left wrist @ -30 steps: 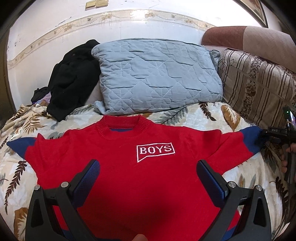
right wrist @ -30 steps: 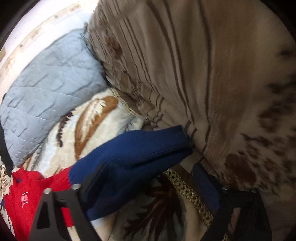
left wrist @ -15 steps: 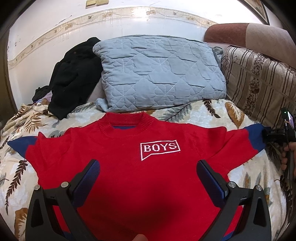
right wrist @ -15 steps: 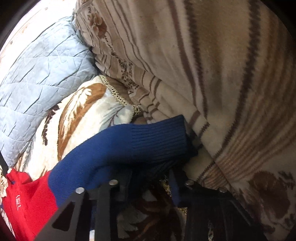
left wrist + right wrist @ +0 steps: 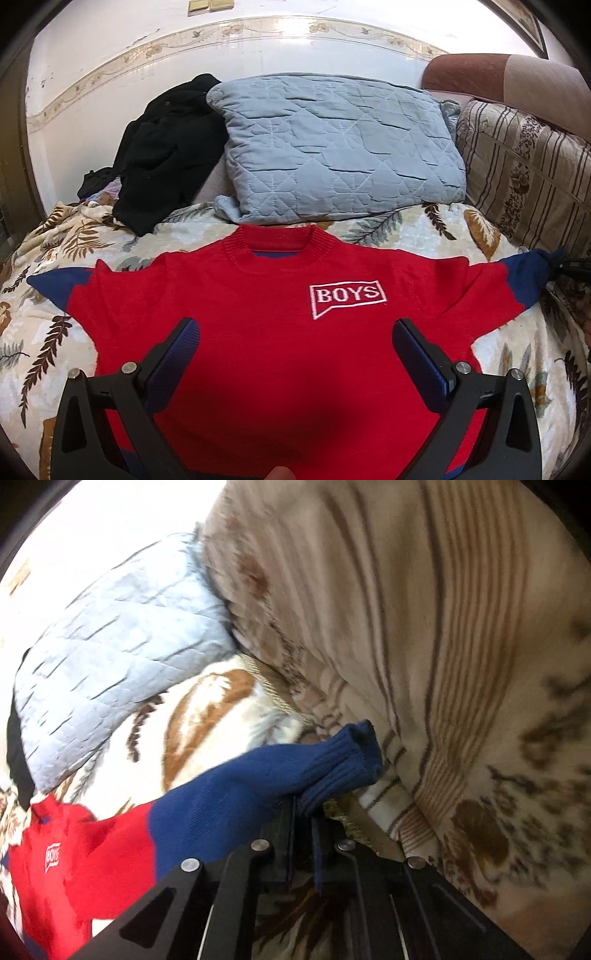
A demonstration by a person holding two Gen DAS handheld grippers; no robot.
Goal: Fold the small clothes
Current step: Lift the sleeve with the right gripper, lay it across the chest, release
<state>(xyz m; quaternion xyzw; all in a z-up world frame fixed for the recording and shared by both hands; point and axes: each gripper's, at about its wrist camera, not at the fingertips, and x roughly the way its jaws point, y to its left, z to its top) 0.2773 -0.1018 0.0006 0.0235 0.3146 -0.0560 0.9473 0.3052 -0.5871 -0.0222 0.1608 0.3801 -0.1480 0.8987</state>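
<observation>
Both grippers are working on the red sweater (image 5: 280, 332), which is lying face up and spread flat on the leaf-print bedspread (image 5: 424, 240). Its white "BOYS" patch (image 5: 348, 295) is sitting on the chest. In the left wrist view, the left gripper (image 5: 295, 354) is hovering over the lower body of the sweater with its jaws spread wide and nothing between them. In the right wrist view, the right gripper (image 5: 303, 812) is pressing its jaws together on the navy blue cuff (image 5: 340, 760) of one sleeve, just beside the striped brown blanket (image 5: 443, 646). This sleeve is stretching out sideways from the body. The other sleeve, also with a navy end (image 5: 55, 286), is lying flat on the opposite side. Behind the collar, a quilted light blue pillow (image 5: 340, 147) is leaning at the wall, and a black garment (image 5: 166, 155) is lying in a heap beside it.
</observation>
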